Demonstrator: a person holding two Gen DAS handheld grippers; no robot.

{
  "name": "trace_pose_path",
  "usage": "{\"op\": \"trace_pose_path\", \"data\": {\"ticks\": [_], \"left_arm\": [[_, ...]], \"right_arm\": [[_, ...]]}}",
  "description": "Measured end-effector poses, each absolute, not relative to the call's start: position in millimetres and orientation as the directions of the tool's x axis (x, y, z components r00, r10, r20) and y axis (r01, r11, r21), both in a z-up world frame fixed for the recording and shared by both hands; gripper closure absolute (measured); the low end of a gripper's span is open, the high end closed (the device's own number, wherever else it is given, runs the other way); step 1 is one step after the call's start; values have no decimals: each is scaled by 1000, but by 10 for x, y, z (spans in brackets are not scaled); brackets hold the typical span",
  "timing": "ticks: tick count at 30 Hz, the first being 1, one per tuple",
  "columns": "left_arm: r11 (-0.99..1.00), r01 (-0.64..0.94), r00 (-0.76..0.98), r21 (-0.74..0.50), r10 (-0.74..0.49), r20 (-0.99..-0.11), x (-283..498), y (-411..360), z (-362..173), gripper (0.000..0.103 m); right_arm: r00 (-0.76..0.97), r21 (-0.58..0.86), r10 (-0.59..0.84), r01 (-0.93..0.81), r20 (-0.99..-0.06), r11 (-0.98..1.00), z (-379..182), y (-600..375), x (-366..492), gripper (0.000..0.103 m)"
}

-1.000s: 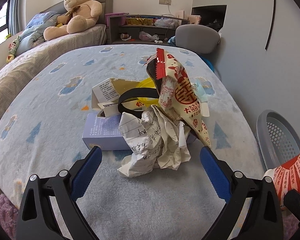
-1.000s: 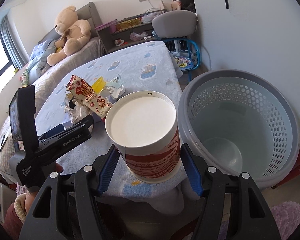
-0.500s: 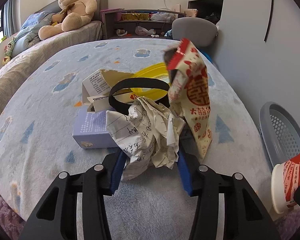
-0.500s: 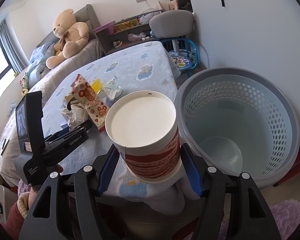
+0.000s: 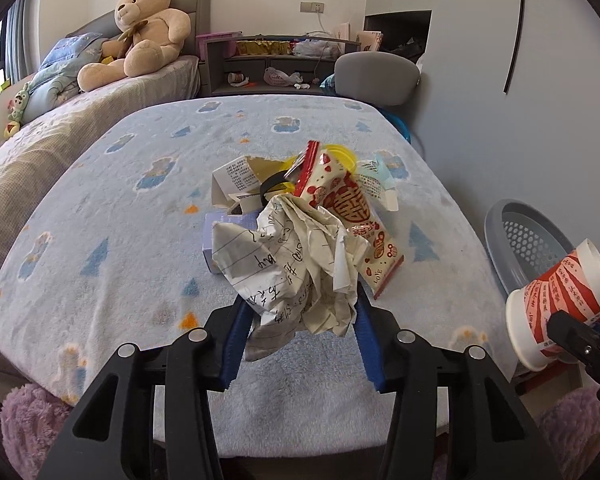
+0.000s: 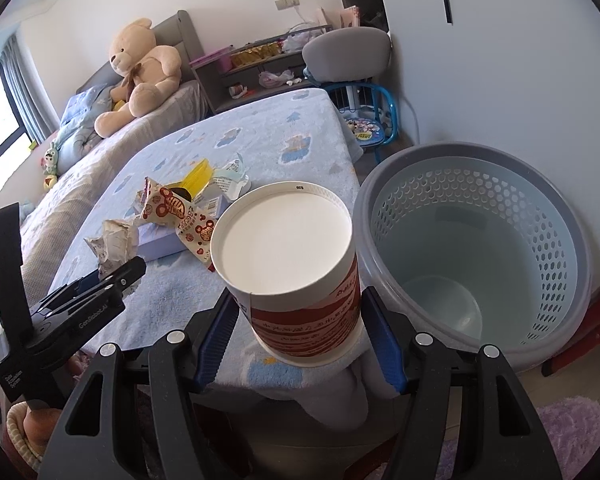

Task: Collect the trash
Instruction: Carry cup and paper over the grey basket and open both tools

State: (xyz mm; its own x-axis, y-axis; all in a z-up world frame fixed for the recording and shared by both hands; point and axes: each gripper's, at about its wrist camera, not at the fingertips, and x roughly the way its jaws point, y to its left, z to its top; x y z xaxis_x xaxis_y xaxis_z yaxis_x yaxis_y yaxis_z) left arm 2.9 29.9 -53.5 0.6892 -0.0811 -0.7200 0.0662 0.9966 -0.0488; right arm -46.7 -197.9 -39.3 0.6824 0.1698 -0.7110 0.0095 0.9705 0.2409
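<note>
My left gripper (image 5: 298, 320) is shut on a crumpled sheet of lined paper (image 5: 296, 264) and holds it above the blue blanket. Behind it lie a red and cream snack wrapper (image 5: 352, 216), a lilac box (image 5: 220, 240), a torn carton (image 5: 240, 178) and a yellow lid (image 5: 340, 154). My right gripper (image 6: 300, 328) is shut on a red and white paper cup (image 6: 296, 268), held on its side just left of the grey perforated basket (image 6: 480, 264). The cup also shows in the left wrist view (image 5: 560, 300), in front of the basket (image 5: 520, 240).
The blue blanket (image 5: 140, 220) covers a table beside a bed with a teddy bear (image 5: 140, 32). A grey chair (image 5: 376, 76) and a shelf unit (image 5: 280, 60) stand at the far end. A small blue stool (image 6: 368, 120) stands beyond the basket. A purple rug (image 6: 572, 436) lies below.
My left gripper closed on the crumpled paper and lifted it back from the pile; the snack wrapper tipped over. The right gripper with the cup has barely moved.
</note>
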Motion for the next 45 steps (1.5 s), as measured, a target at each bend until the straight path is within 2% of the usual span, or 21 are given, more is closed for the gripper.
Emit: {"op": "trace_pose_path", "data": {"ticks": [8,17,29,45], "left_arm": [[990,132,720,-51,-131,-681,-110,68,-235,56],[955,293,690,-53,-249,-679,-42,-658,-141,56],[884,461,576,-81,-368,-730,214,-1608,-305,56],[856,508,501,-95,-383,-776,578,-2149,-559,56]], "right_arm": [[710,234,141,34,-690,972,-269,-2155,-552,41],[729,220,55,133,-682,966,-206,-2722,-613,41],[710,206,-44,262,-703,943,-340,-3483,-585,41],[671,210,-40,287,-740,934,-638,-3836,-298,40]]}}
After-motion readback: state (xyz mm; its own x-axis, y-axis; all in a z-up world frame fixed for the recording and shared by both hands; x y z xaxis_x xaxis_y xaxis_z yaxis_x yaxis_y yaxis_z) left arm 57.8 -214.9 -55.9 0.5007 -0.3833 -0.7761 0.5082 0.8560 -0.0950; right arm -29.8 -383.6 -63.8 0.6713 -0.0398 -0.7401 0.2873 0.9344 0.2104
